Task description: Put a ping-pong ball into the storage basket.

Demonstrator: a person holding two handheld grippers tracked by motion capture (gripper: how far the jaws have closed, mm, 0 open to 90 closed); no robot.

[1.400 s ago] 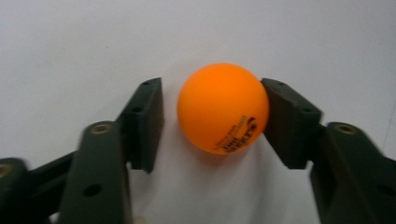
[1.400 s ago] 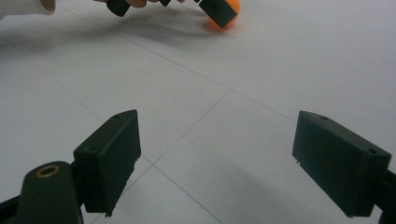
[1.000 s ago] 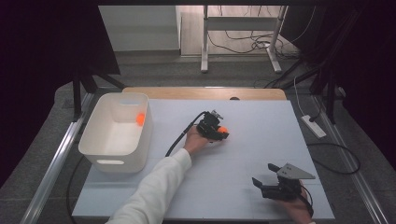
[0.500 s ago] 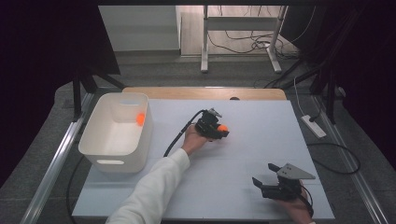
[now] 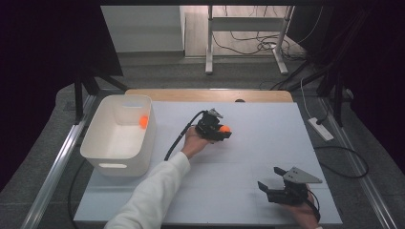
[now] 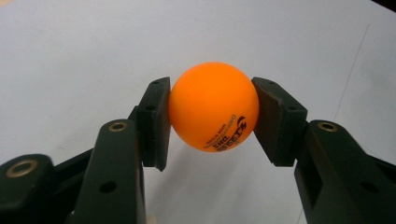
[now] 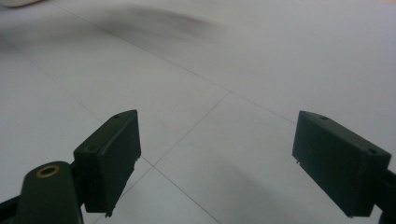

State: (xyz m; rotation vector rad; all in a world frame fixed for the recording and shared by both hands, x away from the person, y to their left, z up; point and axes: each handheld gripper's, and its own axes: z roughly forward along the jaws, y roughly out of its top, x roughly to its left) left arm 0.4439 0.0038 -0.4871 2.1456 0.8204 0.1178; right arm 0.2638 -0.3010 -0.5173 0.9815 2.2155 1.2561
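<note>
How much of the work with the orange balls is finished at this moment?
Done: one orange ball lies in the white bin. In hand: the left gripper is shut on a second ball above the table. Left: putting it in the bin. The right gripper waits open.

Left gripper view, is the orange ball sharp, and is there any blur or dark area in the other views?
Left gripper view: the orange ball is sharp, its black print readable, with soft shadow beneath. Right gripper view: the open left pad is in focus, and a blurred dark smear crosses the far table. High view: the table is evenly lit, the surroundings nearly black.
</note>
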